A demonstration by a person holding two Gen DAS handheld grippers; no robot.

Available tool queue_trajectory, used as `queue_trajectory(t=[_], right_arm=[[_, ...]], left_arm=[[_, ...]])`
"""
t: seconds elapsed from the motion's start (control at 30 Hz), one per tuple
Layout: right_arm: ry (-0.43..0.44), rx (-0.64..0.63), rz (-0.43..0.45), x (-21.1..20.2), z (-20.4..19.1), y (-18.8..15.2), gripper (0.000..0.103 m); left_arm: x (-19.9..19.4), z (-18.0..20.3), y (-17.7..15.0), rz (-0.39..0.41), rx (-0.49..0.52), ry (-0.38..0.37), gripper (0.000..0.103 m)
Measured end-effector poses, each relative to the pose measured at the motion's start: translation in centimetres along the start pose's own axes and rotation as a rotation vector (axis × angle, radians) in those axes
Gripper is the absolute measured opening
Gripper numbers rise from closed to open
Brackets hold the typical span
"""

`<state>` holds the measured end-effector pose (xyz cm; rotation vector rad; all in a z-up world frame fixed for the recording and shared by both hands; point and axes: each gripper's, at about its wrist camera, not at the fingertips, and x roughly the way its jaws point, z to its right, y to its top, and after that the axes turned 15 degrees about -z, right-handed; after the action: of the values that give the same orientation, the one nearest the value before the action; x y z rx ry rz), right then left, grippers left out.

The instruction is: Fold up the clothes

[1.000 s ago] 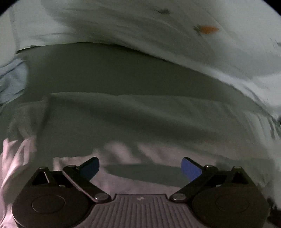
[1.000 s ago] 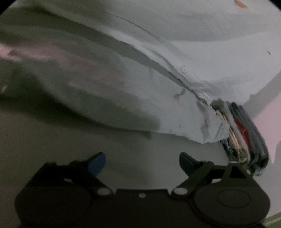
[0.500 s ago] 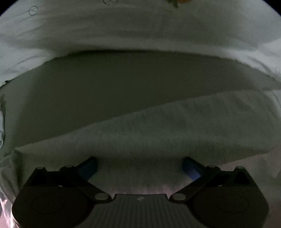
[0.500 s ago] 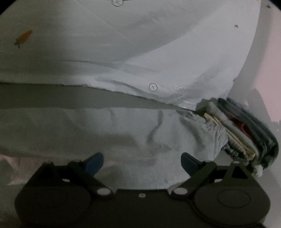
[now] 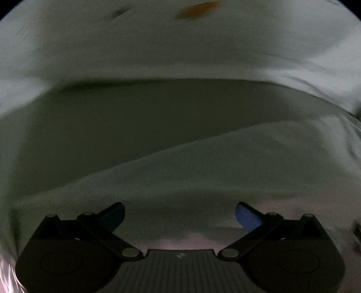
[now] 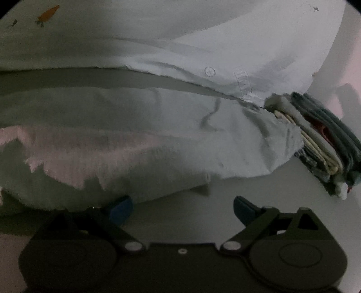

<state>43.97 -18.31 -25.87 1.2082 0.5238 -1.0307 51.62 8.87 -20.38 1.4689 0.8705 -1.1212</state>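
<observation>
- Two grippers show, each with its jaws spread wide and nothing between them: the left gripper (image 5: pixel 179 214) and the right gripper (image 6: pixel 182 208).
- The pale garment (image 6: pixel 158 139) is the landmark; it lies spread across the grey surface (image 6: pixel 259 191) and fills most of both views.
- The left gripper sits low over the garment (image 5: pixel 203 169), with cloth directly under and ahead of its blue fingertips (image 5: pixel 247 216); whether they touch the cloth cannot be told in the dim light.
- A shadowed gap separates the near fold from an upper layer of the garment, which carries a small orange print (image 5: pixel 198 10).
- The right gripper hangs just beside the garment's near edge, its left fingertip (image 6: pixel 120 210) next to the hem, its right one over bare surface.
- A stack of folded clothes (image 6: pixel 320 135) lies against the garment's right end.
- The same orange print (image 6: pixel 47 14) shows at the garment's far left.
</observation>
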Motion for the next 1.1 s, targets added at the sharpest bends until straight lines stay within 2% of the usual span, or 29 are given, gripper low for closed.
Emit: queue_trajectory(t=[0.17, 0.27, 0.33, 0.4, 0.43, 0.47, 0.5, 0.53, 0.57, 0.63, 0.73, 0.8, 0.97, 1.1], right_arm=[[0.022, 0.039, 0.048, 0.0, 0.8, 1.9, 0.098], [0.024, 0.025, 0.048, 0.3, 1.2, 2.8, 0.098], [0.024, 0.004, 0.038, 0.9, 1.3, 2.9, 0.098], [0.036, 0.015, 0.029, 1.2, 1.6, 2.9, 0.098], [0.045, 0.028, 0.022, 1.2, 1.8, 2.7, 0.098], [0.052, 0.039, 0.016, 1.2, 2.0, 2.6, 0.098], [0.057, 0.046, 0.012, 1.2, 2.1, 2.4, 0.098], [0.059, 0.05, 0.01, 1.2, 2.3, 2.1, 0.098], [0.06, 0.054, 0.009, 1.0, 2.6, 1.9, 0.098], [0.06, 0.066, 0.007, 0.7, 3.2, 1.4, 0.098], [0.055, 0.086, 0.001, -0.2, 4.0, 0.5, 0.098], [0.052, 0.071, 0.007, -0.9, 3.8, -0.1, 0.098], [0.075, -0.026, 0.063, -2.5, 0.7, -0.6, 0.098], [0.001, -0.112, 0.17, -3.9, -2.7, 0.0, 0.099]], left_arm=[[-0.5, 9.1, -2.0, 0.057, 0.485, 0.095, 0.103], [0.6, 12.3, -3.7, 0.046, 0.687, 0.103, 0.103], [1.1, 13.8, -4.4, 0.051, 0.776, 0.114, 0.103], [1.4, 14.7, -4.9, 0.088, 0.807, 0.147, 0.102], [1.5, 15.1, -5.1, 0.108, 0.82, 0.165, 0.097], [1.7, 15.4, -4.8, 0.116, 0.81, 0.162, 0.089], [1.8, 15.8, -4.3, 0.121, 0.795, 0.155, 0.068], [1.8, 15.8, -3.8, 0.113, 0.77, 0.141, 0.054], [1.8, 15.7, -3.1, 0.104, 0.736, 0.119, 0.048], [2.1, 15.8, -1.4, 0.084, 0.662, 0.077, 0.02], [1.1, 14.1, 0.8, 0.043, 0.546, -0.073, 0.018], [0.5, 13.0, 1.2, 0.041, 0.469, -0.14, 0.018], [0.2, 9.4, 3.8, 0.033, 0.215, -0.33, 0.015], [0.0, 7.9, 4.7, 0.048, 0.124, -0.381, 0.015]])
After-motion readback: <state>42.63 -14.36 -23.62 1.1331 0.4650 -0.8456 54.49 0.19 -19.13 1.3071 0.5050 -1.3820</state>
